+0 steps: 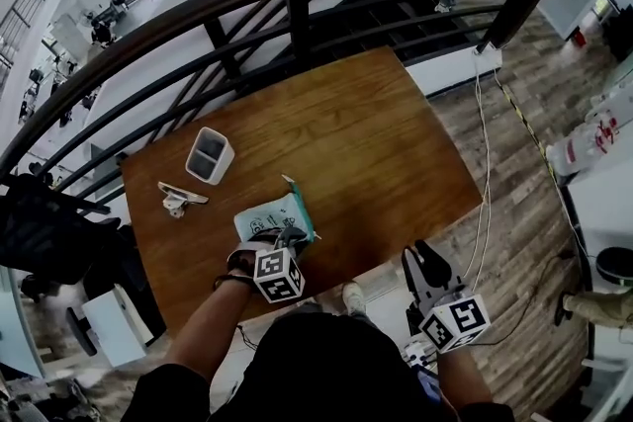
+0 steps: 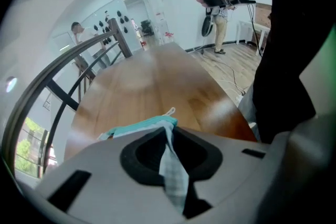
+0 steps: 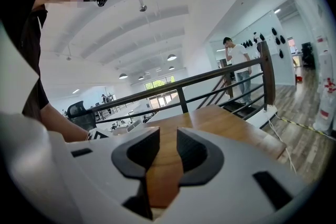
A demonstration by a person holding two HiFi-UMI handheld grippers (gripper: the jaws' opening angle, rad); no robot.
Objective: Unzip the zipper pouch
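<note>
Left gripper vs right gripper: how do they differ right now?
Grip: the left gripper is closed on a fold of the zipper pouch; the right gripper has its jaws apart with nothing between them.
Place: the left gripper is over the table, at the pouch; the right gripper is held off the table's near edge.
Pose: the left gripper points steeply down, the right gripper nearer level.
Shared: both carry a marker cube.

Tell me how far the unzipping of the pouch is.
Done: the left gripper is clamped on the fabric of the zipper pouch. In hand: that grip steadies it. Left: the right gripper, open and empty, has not reached the zipper pull; the teal zipper seems closed.
</note>
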